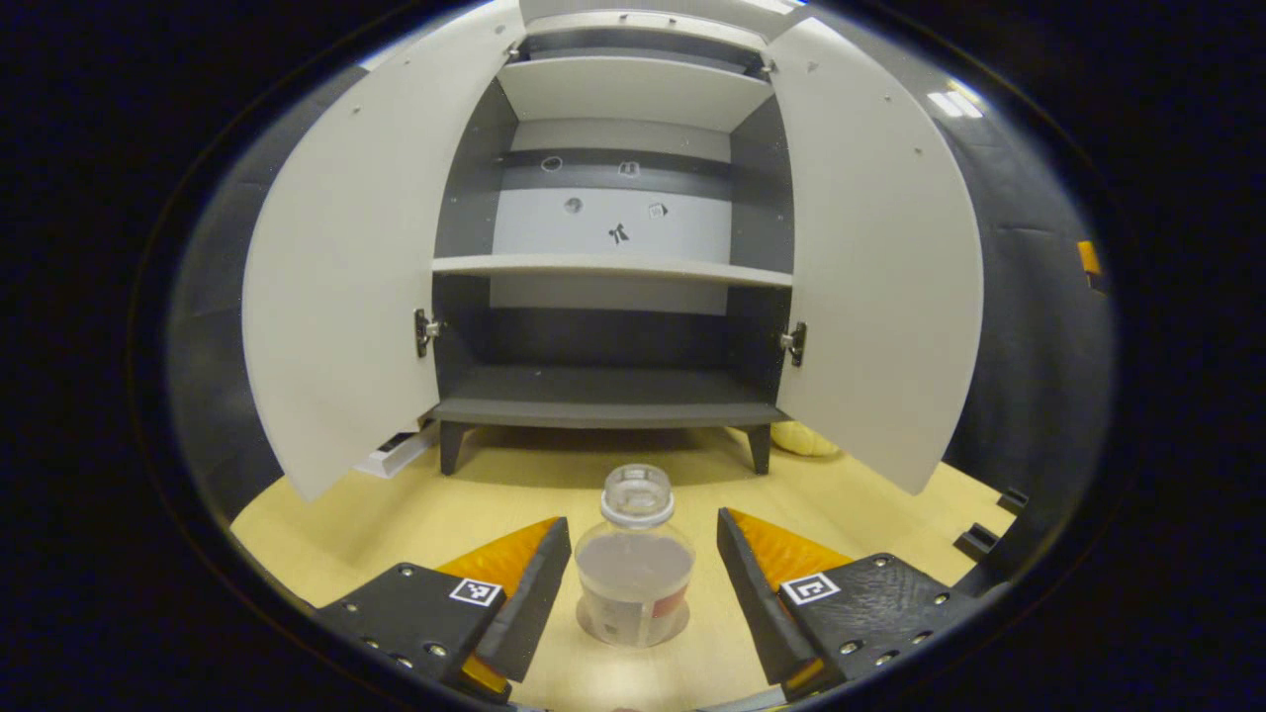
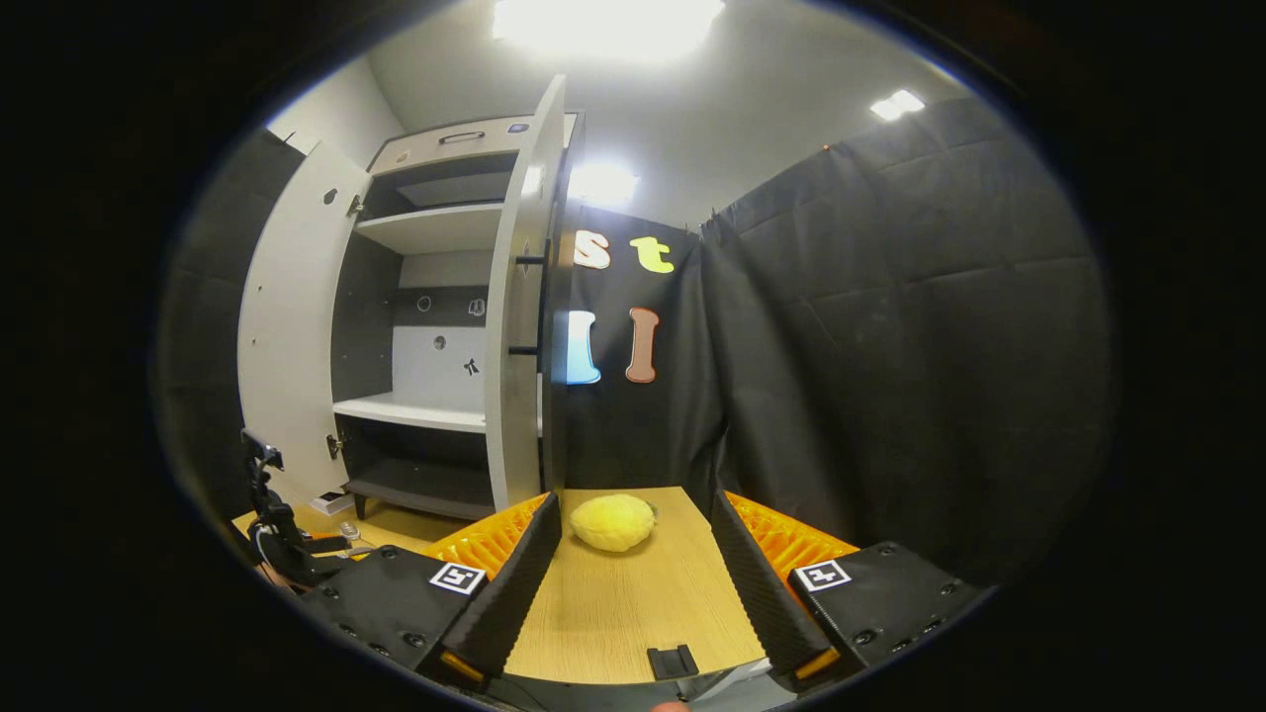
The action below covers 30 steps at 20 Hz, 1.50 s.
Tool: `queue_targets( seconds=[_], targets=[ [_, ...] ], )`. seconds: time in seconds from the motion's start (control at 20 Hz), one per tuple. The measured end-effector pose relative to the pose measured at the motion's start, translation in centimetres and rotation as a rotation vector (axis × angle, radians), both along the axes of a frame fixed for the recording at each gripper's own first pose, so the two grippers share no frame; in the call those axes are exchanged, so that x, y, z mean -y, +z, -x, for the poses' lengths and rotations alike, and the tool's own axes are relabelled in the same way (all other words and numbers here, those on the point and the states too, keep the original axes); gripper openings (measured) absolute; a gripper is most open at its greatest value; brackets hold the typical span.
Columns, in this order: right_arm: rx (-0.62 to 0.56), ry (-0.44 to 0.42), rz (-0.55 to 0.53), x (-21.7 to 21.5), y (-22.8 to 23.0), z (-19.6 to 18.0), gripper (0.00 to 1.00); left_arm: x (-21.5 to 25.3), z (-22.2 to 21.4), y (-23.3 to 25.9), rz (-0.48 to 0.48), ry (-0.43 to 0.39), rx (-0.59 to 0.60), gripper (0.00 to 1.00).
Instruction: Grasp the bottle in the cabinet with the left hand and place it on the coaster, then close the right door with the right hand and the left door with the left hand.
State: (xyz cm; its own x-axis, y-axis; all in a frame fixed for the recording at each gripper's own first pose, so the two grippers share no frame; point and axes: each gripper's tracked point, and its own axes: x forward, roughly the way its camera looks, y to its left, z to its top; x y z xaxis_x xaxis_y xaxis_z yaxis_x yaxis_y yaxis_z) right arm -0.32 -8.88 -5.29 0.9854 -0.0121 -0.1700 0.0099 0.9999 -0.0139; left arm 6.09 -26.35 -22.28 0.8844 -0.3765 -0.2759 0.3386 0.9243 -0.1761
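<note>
A clear bottle (image 1: 635,564) with a transparent cap stands upright on a round coaster (image 1: 591,623) on the wooden table. My left gripper (image 1: 643,524) is open, one finger on each side of the bottle with a gap on both sides. Behind it is the cabinet (image 1: 613,396), shelves bare, with its left door (image 1: 336,297) and right door (image 1: 880,287) swung wide. My right gripper (image 2: 633,504) is open with nothing in it, low over the table, facing the outer edge of the right door (image 2: 519,326).
A yellow soft lump (image 2: 611,521) lies on the table just past the right door, also visible by the cabinet's leg (image 1: 803,440). A white strip (image 1: 396,455) lies under the left door. Black cloth walls close in the right side.
</note>
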Motion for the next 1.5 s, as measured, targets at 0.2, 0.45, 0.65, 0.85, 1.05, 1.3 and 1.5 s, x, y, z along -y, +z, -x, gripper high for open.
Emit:
queue_targets(
  seconds=[0.2,0.45,0.65,0.85,1.05,1.3,1.5],
  targets=[
    [0.045,-0.005,-0.039,0.6,2.1,-2.3,0.97,-2.3,1.8,4.8,0.013,0.059,0.043,0.87],
    [0.077,-0.019,-0.104,0.2,4.0,-6.3,0.97,-8.6,3.8,10.9,0.039,0.182,0.091,0.86],
    [0.104,-0.049,-0.108,0.0,5.5,-9.6,0.98,-15.6,4.3,13.7,0.012,0.289,0.124,0.86],
    [0.135,-0.126,-0.116,0.2,7.2,-13.0,0.98,-22.0,5.4,15.4,0.002,0.376,0.129,0.86],
    [0.144,-0.212,-0.097,0.2,8.4,-15.7,0.98,-26.9,4.9,16.9,0.002,0.438,0.155,0.86],
    [0.109,-0.241,-0.093,-1.3,8.1,-17.8,0.98,-30.4,3.9,17.6,-0.004,0.463,0.18,0.87],
    [0.112,-0.288,-0.058,-1.5,8.1,-17.7,0.97,-32.5,2.7,17.1,-0.002,0.462,0.176,0.87]
  ],
)
